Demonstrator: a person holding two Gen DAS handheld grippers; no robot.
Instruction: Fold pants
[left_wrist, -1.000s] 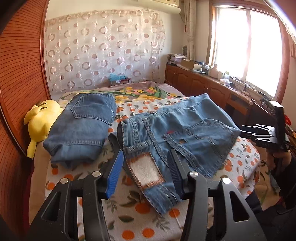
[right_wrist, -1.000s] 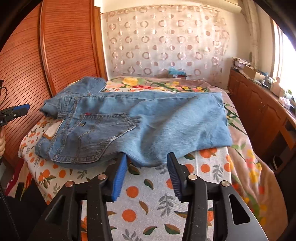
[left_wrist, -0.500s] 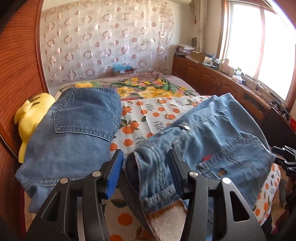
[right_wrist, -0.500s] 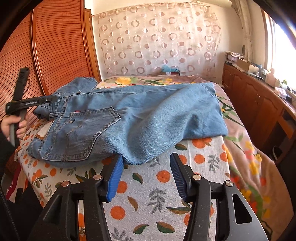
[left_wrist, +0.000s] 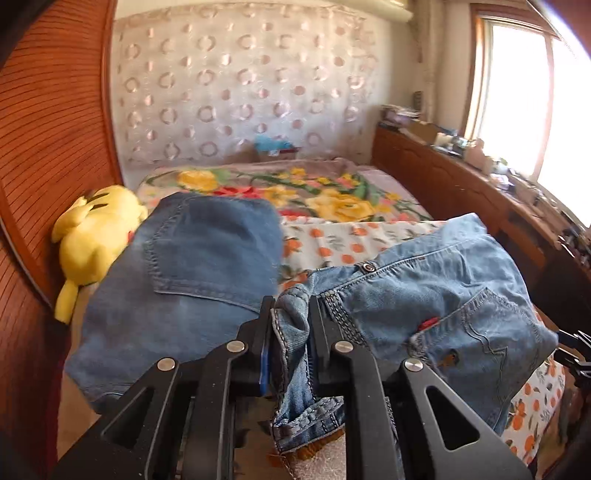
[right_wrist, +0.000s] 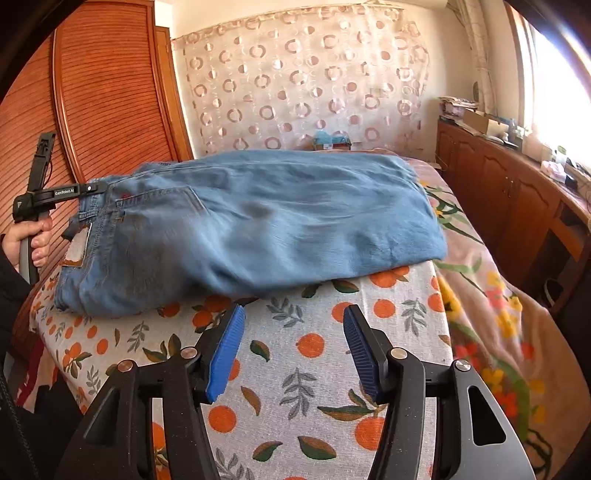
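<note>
Light blue jeans (right_wrist: 258, 221) lie folded lengthwise across the bed, waistband at the left with a leather patch (right_wrist: 78, 249). In the left wrist view my left gripper (left_wrist: 290, 314) is shut on the waistband of these jeans (left_wrist: 436, 295). The left gripper also shows in the right wrist view (right_wrist: 86, 190), at the waistband. My right gripper (right_wrist: 293, 332) is open and empty, just in front of the jeans' near edge, over the orange-print sheet (right_wrist: 303, 369).
A second, darker folded pair of jeans (left_wrist: 192, 266) lies left of the held pair, next to a yellow plush toy (left_wrist: 96, 236). A wooden wardrobe (right_wrist: 103, 92) stands at the left, a wooden cabinet (right_wrist: 498, 184) along the right under the window.
My left gripper moved in onto the waistband and shut on it. My right gripper stayed open, and the jeans' near edge now lies a little farther from it.
</note>
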